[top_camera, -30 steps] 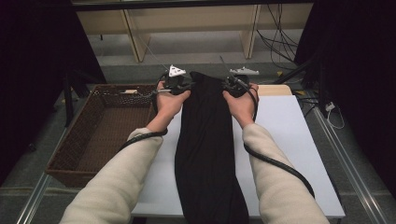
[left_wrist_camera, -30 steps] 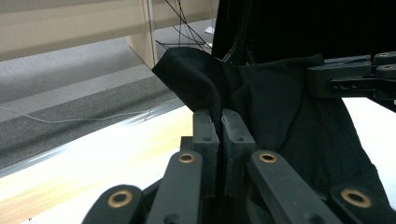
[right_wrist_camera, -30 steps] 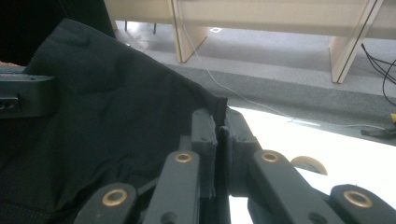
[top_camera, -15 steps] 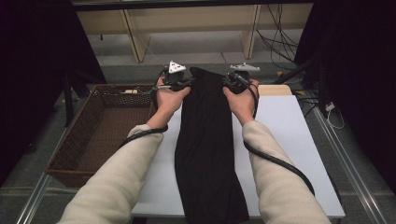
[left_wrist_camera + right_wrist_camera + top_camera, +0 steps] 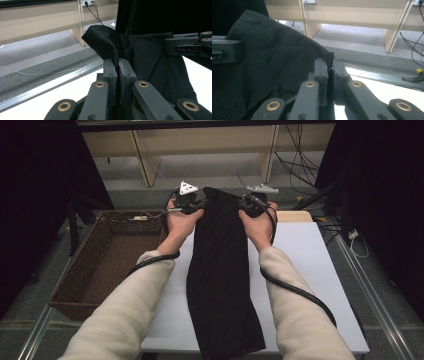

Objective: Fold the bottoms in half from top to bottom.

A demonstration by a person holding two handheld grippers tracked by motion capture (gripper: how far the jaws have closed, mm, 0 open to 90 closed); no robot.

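Observation:
A long black garment (image 5: 220, 270) hangs from both grippers over the white table (image 5: 310, 270), its lower end trailing to the near edge. My left gripper (image 5: 200, 204) is shut on the garment's top left corner, and in the left gripper view the black cloth (image 5: 140, 55) is pinched between the jaws of the left gripper (image 5: 118, 62). My right gripper (image 5: 244, 205) is shut on the top right corner; the right gripper view shows the cloth's hem (image 5: 274, 57) clamped between the jaws of the right gripper (image 5: 330, 62). The top edge is held up at the table's far side.
A brown wicker basket (image 5: 90, 270) stands left of the table. Wooden shelf legs (image 5: 145, 165) and loose cables (image 5: 300, 165) are on the grey floor beyond. Metal rails (image 5: 370, 290) run along both table sides.
Both grippers have moved away from me and slightly up with the garment's top edge, pulling the cloth farther along the table.

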